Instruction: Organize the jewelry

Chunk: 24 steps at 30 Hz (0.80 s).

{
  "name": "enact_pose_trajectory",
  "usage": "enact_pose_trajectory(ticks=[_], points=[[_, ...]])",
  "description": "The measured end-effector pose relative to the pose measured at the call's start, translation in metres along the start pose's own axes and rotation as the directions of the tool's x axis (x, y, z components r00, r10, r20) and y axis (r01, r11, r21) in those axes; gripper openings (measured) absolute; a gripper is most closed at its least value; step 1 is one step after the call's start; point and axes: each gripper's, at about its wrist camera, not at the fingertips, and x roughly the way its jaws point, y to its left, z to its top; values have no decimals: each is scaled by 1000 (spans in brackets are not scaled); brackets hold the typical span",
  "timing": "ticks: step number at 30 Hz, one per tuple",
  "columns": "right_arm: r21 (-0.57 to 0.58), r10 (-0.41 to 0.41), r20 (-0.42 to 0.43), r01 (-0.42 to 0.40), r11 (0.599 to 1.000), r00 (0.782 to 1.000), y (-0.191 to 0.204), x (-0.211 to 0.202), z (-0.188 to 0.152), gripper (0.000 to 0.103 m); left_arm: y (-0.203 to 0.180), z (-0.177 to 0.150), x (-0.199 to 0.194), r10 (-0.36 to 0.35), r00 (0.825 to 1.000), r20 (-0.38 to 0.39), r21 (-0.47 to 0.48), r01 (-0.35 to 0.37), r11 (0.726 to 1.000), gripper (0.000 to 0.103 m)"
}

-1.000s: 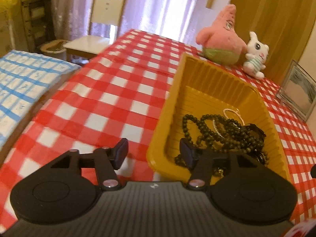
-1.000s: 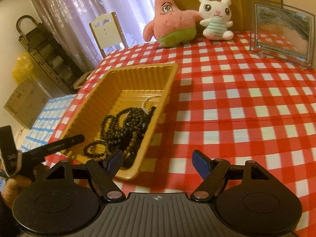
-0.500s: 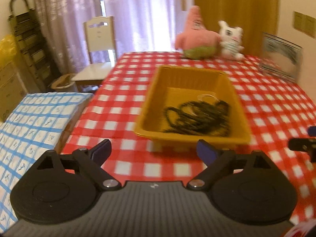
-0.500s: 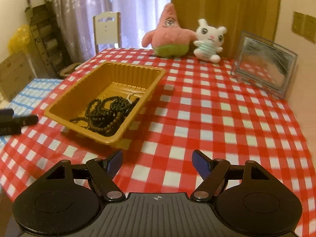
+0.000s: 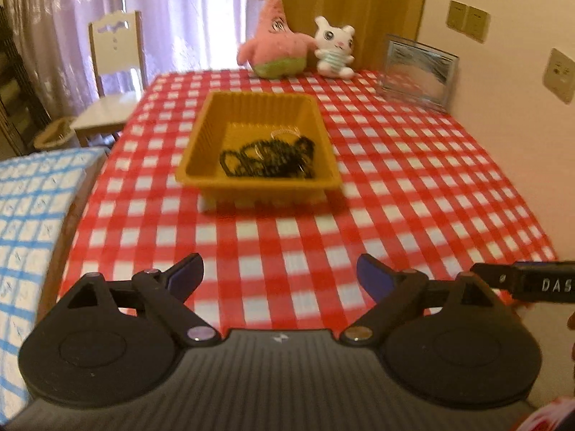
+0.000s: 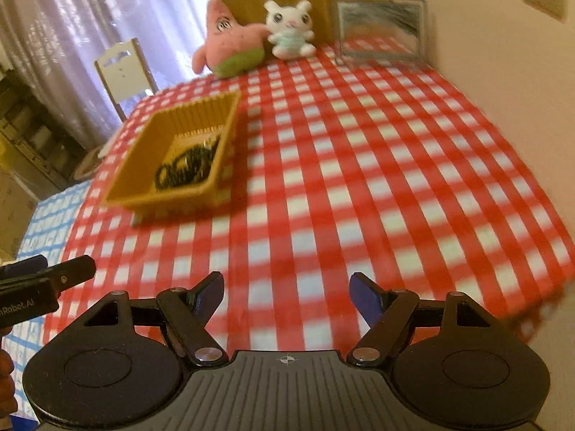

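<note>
The left claw (image 5: 279,276) hangs wide open and empty over the near edge of the surface (image 5: 413,179), well short of the tray (image 5: 201,176) where the beads (image 5: 267,158) lie heaped. The right claw (image 6: 286,294) is open and empty too. I'd say the tidying looks done: pull away level and leave the tray alone. The claw bodies read "DAS" and "nRobot.AI".

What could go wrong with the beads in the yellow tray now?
The beads lie in one tangled pile, so grabbing one strand may drag the others out. The tray looks light and might slide on the cloth. Both the left gripper and the right gripper are open and empty.
</note>
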Motion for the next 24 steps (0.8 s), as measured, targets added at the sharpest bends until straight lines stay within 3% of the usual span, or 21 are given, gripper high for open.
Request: enact_pose_trajectory(ticks=[3, 11, 24], points=[[7, -15, -10, 15, 1000, 1000, 4, -21, -23, 77, -4, -15, -16, -7, 1000, -29, 9, 7, 1000, 88], [-37, 5, 13, -4, 999, 1000, 14, -61, -51, 77, -21, -37, -54, -41, 999, -11, 46, 42, 998, 88], [-41, 7, 38, -5, 999, 999, -16, -86, -51, 77, -68, -39, -69, -64, 998, 4, 72, 64, 995, 88]])
